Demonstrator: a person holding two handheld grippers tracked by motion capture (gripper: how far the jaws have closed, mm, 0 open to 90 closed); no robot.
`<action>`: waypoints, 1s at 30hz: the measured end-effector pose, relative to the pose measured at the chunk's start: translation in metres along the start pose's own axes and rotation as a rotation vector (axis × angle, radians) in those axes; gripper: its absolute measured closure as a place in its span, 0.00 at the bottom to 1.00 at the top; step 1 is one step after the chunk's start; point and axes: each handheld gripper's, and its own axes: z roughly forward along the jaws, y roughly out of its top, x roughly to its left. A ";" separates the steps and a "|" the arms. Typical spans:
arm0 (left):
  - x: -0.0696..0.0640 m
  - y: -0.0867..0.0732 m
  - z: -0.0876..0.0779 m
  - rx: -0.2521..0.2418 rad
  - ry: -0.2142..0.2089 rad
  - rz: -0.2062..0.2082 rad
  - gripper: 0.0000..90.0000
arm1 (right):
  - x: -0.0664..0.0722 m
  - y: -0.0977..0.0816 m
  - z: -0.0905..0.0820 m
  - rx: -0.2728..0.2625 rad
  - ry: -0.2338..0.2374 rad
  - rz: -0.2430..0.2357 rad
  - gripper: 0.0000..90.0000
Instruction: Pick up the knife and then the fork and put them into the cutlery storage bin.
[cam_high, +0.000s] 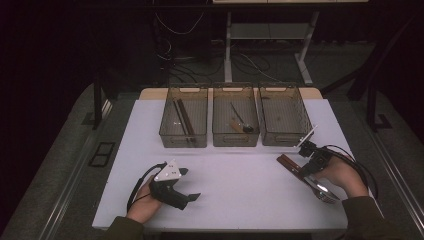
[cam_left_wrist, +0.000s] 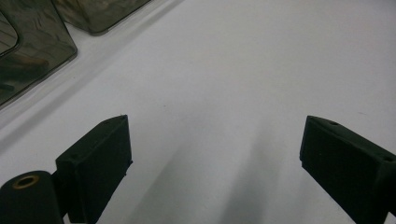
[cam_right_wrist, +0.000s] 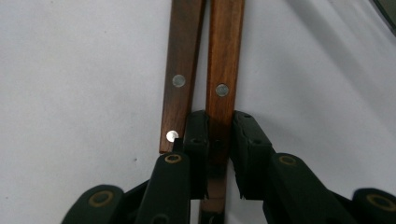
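Two utensils with brown riveted wooden handles (cam_right_wrist: 182, 70) lie side by side on the white table (cam_high: 235, 175), at its right in the high view, metal ends (cam_high: 324, 192) toward the person. My right gripper (cam_right_wrist: 219, 119) has its jaws on either side of the right-hand handle (cam_right_wrist: 224, 56), pads pressed against it near the metal end; the other handle lies just outside the left jaw. In the high view the right gripper (cam_high: 304, 171) sits low over that pair. My left gripper (cam_high: 191, 183) rests at the table's front left, open, with bare table between its jaws (cam_left_wrist: 215, 135).
Three smoky clear bins stand in a row at the back: the left bin (cam_high: 183, 135) holds long dark sticks, the middle bin (cam_high: 235, 137) a utensil, the right bin (cam_high: 285, 137) little that I can make out. Bin corners (cam_left_wrist: 28, 51) show in the left gripper view.
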 end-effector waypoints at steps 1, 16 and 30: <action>0.000 0.000 0.000 0.000 0.000 0.000 0.10 | 0.000 0.000 0.000 0.003 -0.006 0.000 0.86; 0.000 0.000 -0.001 -0.003 -0.001 0.001 0.10 | -0.008 -0.011 -0.009 -0.087 0.023 0.050 0.87; 0.000 0.000 -0.001 -0.007 0.002 -0.006 0.10 | -0.022 -0.030 -0.035 -0.311 0.070 0.106 0.87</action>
